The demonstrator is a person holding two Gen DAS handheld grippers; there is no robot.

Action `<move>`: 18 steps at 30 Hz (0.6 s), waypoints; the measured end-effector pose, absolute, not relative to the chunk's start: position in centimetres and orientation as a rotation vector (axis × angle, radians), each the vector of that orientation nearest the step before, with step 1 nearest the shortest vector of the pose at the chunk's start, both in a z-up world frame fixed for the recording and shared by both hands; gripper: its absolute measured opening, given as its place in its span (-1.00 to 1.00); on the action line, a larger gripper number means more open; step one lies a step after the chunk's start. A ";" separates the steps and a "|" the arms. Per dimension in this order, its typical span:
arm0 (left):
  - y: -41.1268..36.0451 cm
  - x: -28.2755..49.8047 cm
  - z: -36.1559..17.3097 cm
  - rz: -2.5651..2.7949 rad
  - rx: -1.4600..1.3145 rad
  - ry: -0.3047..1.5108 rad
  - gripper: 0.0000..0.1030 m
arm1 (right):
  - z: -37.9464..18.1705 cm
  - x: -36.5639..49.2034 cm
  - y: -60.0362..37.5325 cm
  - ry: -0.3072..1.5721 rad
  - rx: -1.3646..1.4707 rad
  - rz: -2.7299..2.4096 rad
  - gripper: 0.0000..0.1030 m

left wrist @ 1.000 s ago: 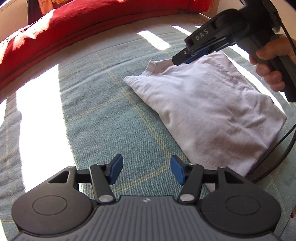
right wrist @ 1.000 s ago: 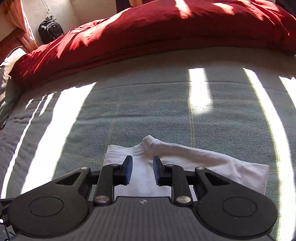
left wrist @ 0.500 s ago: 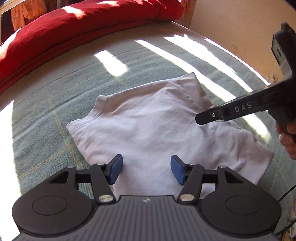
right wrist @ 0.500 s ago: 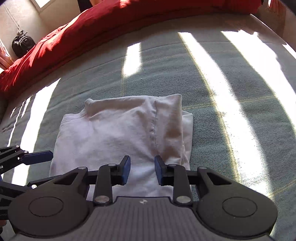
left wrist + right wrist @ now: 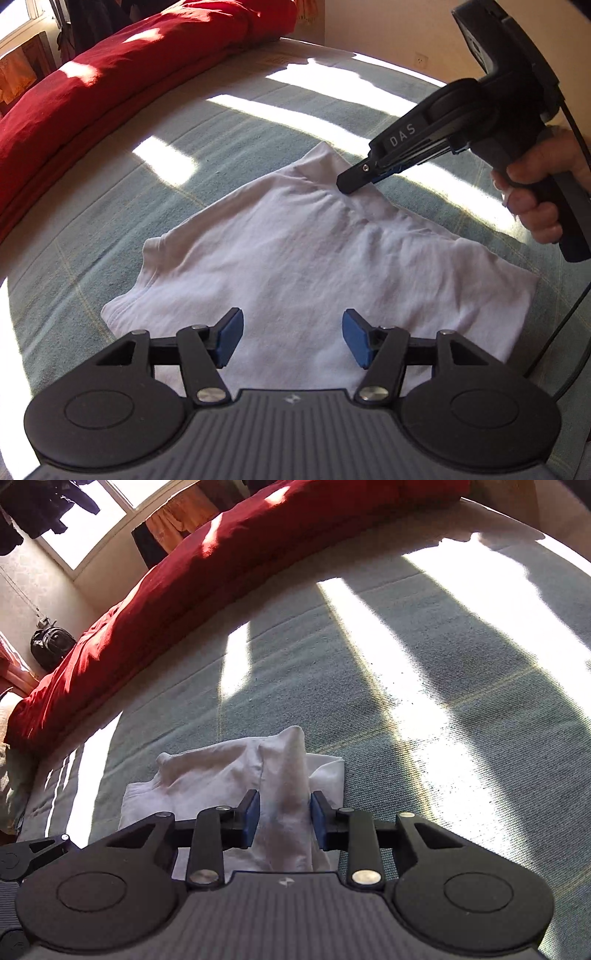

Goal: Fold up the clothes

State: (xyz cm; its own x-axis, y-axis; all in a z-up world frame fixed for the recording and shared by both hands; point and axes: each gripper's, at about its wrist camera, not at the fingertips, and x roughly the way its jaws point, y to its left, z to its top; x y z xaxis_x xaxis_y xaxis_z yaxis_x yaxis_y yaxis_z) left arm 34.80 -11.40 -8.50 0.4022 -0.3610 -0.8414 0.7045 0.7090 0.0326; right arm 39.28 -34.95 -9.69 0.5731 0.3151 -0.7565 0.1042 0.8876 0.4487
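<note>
Both grippers have swung over the shirt on the bed. Right gripper is closing, a raised fold between its pads, likely to lift that edge for folding. Left gripper hovers spread above the near hem, holding nothing.

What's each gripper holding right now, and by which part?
Right gripper is closing on a raised fold at the white shirt's far edge. Left gripper is open above the shirt, holding nothing.
</note>
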 end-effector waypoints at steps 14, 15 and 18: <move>-9.8 33.7 -7.4 -0.654 0.339 0.962 0.23 | -6.5 34.0 -35.8 1.009 0.438 0.238 -0.30; -9.9 33.4 -7.5 -0.659 0.346 0.967 0.23 | -6.6 33.1 -35.5 1.037 0.424 0.253 -0.30; -10.1 32.4 -7.7 -0.659 0.360 0.977 0.23 | -7.5 30.6 -34.7 1.110 0.411 0.277 -0.30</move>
State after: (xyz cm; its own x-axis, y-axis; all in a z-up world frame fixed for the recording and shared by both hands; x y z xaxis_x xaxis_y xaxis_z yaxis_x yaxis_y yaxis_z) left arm 32.43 -10.14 -7.66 0.3891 -0.3496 -0.8523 0.6593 0.7518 -0.0074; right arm 30.62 -34.72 -7.47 0.4223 0.4150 -0.8059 -0.0122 0.8916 0.4527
